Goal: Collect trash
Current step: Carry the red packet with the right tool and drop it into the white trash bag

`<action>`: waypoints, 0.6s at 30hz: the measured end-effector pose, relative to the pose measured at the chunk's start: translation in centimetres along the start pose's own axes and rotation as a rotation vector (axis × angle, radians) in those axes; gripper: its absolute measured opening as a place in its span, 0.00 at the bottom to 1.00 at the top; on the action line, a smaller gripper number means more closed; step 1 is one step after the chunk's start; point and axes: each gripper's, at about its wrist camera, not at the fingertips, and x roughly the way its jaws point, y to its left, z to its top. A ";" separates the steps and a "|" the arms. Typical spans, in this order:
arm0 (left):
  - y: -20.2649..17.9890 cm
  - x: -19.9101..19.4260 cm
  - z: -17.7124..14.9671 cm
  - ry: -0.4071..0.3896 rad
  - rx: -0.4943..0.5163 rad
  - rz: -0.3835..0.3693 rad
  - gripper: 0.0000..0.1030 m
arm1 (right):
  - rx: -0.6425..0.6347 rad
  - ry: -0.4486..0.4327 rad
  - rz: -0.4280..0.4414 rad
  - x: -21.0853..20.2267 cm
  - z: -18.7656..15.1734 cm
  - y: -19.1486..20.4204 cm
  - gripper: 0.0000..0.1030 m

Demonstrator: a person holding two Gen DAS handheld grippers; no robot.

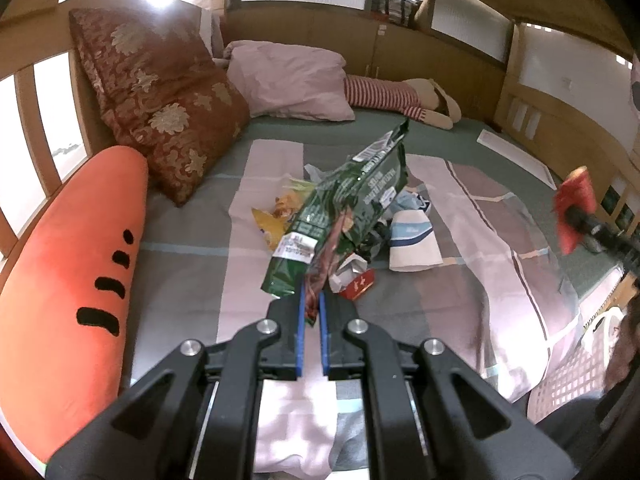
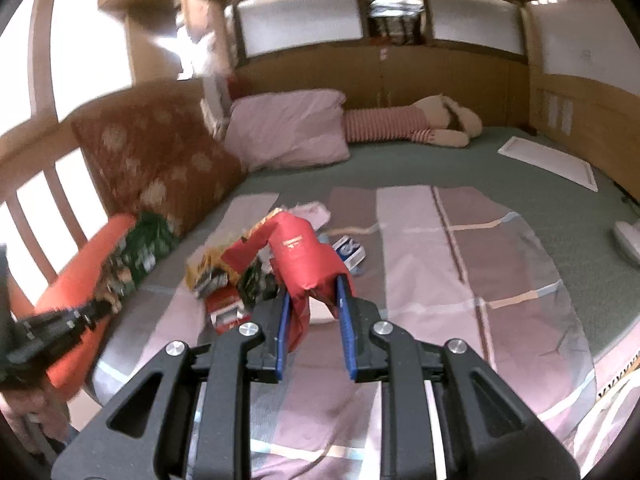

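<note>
Bed (image 2: 540, 216) blurred; trash pile (image 2: 224, 276) indistinct.

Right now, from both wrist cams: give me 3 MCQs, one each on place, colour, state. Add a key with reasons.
1. Where does the carrot plush lie?
A. Along the bed's left edge, below the brown floral cushion
B. On the floor
C. On the pink pillow

2. What colour is the wrapper in the right gripper?
A. Blue
B. Red
C. White

3. What is the left gripper doing?
A. Open, empty
B. Out of view
C. Shut on the green bag

Key: 1 A, it lies beside the rail under the cushion; 2 B, red paper sits between the blue pads; 3 C, the bag's end is pinched between its fingers.
</note>
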 end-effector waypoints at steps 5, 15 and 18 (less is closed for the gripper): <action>-0.4 0.1 -0.1 -0.002 0.005 -0.047 0.06 | 0.063 -0.086 -0.128 -7.5 -0.6 -6.5 0.22; -8.4 -0.7 -0.3 -0.013 0.212 -0.207 0.06 | 0.257 0.024 -0.586 -18.4 -10.8 -22.6 0.29; -12.4 -1.2 -0.4 0.016 0.263 -0.296 0.06 | 0.315 0.105 -0.626 -18.5 -14.0 -25.3 0.51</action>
